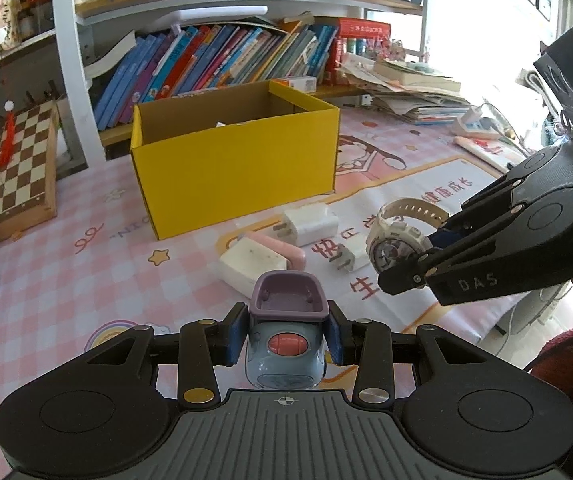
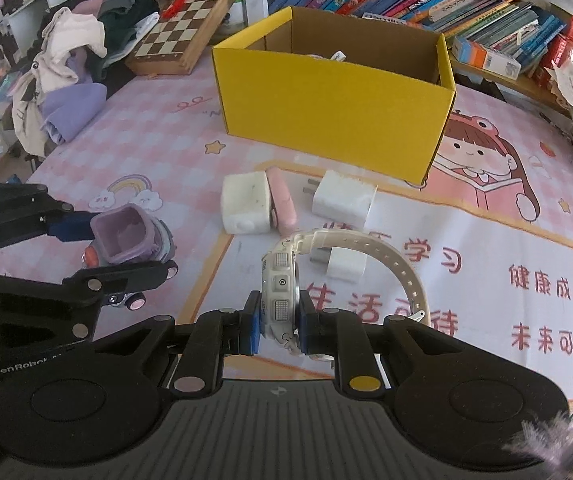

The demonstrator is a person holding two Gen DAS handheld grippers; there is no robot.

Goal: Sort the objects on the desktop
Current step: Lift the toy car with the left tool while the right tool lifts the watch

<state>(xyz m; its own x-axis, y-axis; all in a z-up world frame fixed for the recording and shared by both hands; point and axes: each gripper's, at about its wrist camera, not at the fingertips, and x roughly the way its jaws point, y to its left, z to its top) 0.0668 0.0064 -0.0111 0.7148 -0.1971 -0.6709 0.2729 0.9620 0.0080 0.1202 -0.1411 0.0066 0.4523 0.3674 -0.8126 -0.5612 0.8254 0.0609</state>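
My left gripper [image 1: 285, 340] is shut on a grey toy truck [image 1: 284, 354] with a purple bucket [image 1: 289, 296] and a red button; the same toy truck [image 2: 134, 246] shows at the left of the right wrist view, in that gripper [image 2: 114, 250]. My right gripper [image 2: 278, 322] is shut on a white wristwatch [image 2: 280, 286], its strap arching to the right. The watch [image 1: 396, 242] and right gripper [image 1: 426, 256] show at the right of the left wrist view. An open yellow cardboard box [image 1: 234, 168] stands beyond, also seen box [image 2: 334, 104], with something white inside.
On the pink patterned mat lie a white block beside a pink eraser-like piece [image 2: 282, 198], a large white charger [image 2: 344, 198] and a small white plug [image 2: 344, 264]. A chessboard [image 1: 22, 172] leans at the left. Books [image 1: 222, 60] fill the shelf behind; clothes [image 2: 74, 68] pile far left.
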